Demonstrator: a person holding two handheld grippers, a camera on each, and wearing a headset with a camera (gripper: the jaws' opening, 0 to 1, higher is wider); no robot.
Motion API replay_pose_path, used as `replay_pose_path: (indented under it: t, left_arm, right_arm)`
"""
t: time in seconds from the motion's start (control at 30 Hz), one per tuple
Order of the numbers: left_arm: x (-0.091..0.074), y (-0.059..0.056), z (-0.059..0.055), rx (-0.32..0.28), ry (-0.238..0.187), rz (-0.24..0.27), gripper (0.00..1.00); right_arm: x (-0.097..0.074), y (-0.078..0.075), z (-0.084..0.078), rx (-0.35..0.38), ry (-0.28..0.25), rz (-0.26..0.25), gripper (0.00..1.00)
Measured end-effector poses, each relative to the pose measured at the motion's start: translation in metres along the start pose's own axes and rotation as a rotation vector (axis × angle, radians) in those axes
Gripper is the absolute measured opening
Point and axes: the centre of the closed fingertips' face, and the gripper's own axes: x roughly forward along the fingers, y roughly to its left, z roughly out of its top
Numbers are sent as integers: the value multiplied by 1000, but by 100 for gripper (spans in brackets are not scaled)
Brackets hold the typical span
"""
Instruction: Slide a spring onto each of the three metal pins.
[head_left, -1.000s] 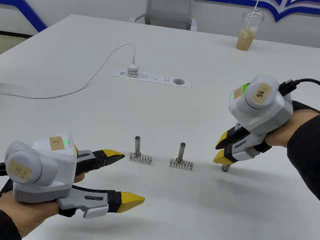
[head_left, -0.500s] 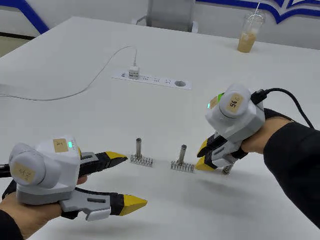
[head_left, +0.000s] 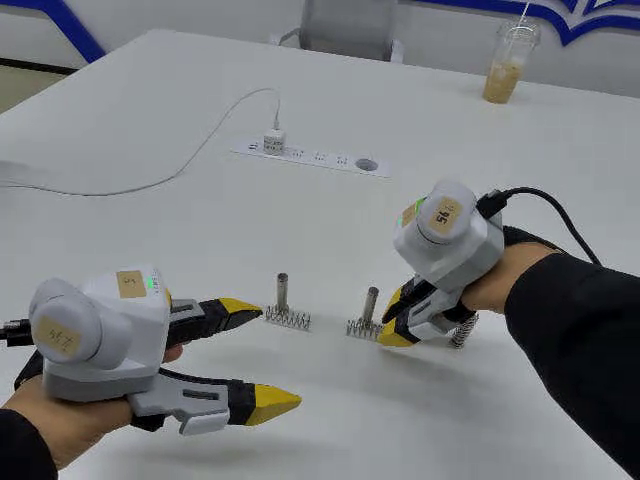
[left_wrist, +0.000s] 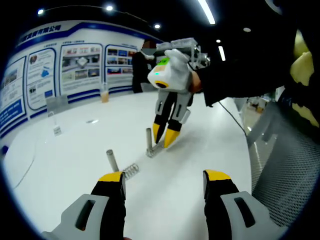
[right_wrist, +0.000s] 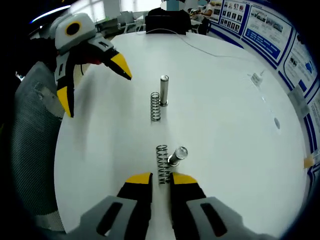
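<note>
Status: yellow-tipped left gripper (head_left: 280, 356) wide, yellow-tipped right gripper (head_left: 390, 325) narrow.
Ahead of the left gripper's gaping jaws: short upright steel pin (head_left: 282, 290), silver coil spring (head_left: 287, 318) lying at its base. Right gripper's tips straddle the near end of the second spring (right_wrist: 162, 162), beside the second pin (right_wrist: 176, 155); can't tell if pinched.

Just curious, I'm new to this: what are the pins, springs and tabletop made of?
Pins: apparently metal, smooth grey with a bright sheen. Springs: thin coiled wire, silvery, probably steel. Tabletop: smooth matte white, perhaps laminate; the look leaves it open.
</note>
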Motion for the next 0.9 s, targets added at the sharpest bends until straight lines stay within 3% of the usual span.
replay_pose_path:
  t: [0.3,0.5,0.77,0.9]
  left_arm:
    - [2,-1,0,-1,-3,-3,63]
    - [3,-1,0,2,-1,-9,63]
    - [10,-8,-1,16,11,-36,62]
    - [15,-11,-1,28,19,-54,61]
  right_arm:
    - [7,2,-7,-13,34,9,12]
    - [6,3,-7,-16,26,11,12]
    - [-2,18,-8,-39,33,25,12]
    - [-12,28,-1,-67,19,32,12]
